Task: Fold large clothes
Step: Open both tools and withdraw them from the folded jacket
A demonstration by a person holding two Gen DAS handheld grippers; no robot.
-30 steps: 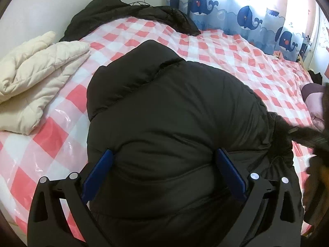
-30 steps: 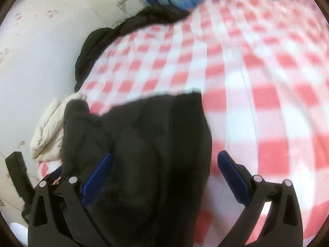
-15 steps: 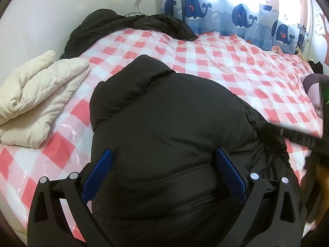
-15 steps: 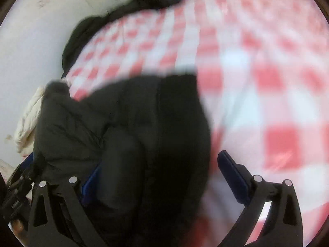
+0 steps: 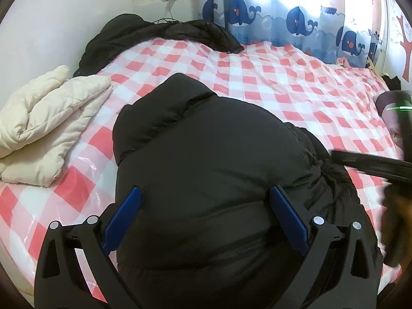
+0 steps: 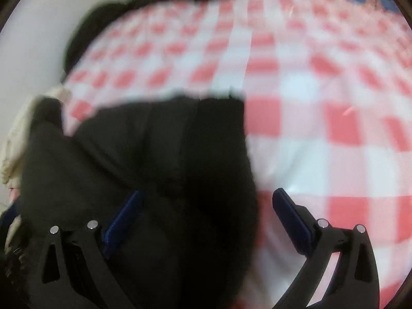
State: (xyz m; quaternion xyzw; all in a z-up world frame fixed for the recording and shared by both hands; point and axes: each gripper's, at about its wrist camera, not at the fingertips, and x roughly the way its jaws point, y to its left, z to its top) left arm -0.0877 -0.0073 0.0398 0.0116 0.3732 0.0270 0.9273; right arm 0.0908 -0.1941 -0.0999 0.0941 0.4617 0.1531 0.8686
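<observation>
A black puffer jacket (image 5: 213, 170) lies in a bulky folded heap on the red-and-white checked bed (image 5: 270, 82), collar end pointing away. My left gripper (image 5: 204, 195) hovers over its near part, open, blue pads wide apart with nothing pinched. In the blurred right wrist view the same jacket (image 6: 144, 167) fills the lower left. My right gripper (image 6: 208, 198) is open at the jacket's right edge, its left finger over the fabric and its right finger over the bedsheet (image 6: 322, 134). The right gripper's dark body (image 5: 373, 166) shows at the right edge of the left wrist view.
A folded cream quilted garment (image 5: 43, 126) lies at the bed's left edge. Another black coat (image 5: 159, 36) is heaped at the far end by the white wall. Whale-print curtains (image 5: 296, 23) hang behind. A dark-pink bundle (image 5: 388, 113) sits at the right.
My left gripper has pulled back and risen slightly, showing more wall and curtain. My right gripper has slid along the jacket's right edge, staying open; the jacket has barely moved.
</observation>
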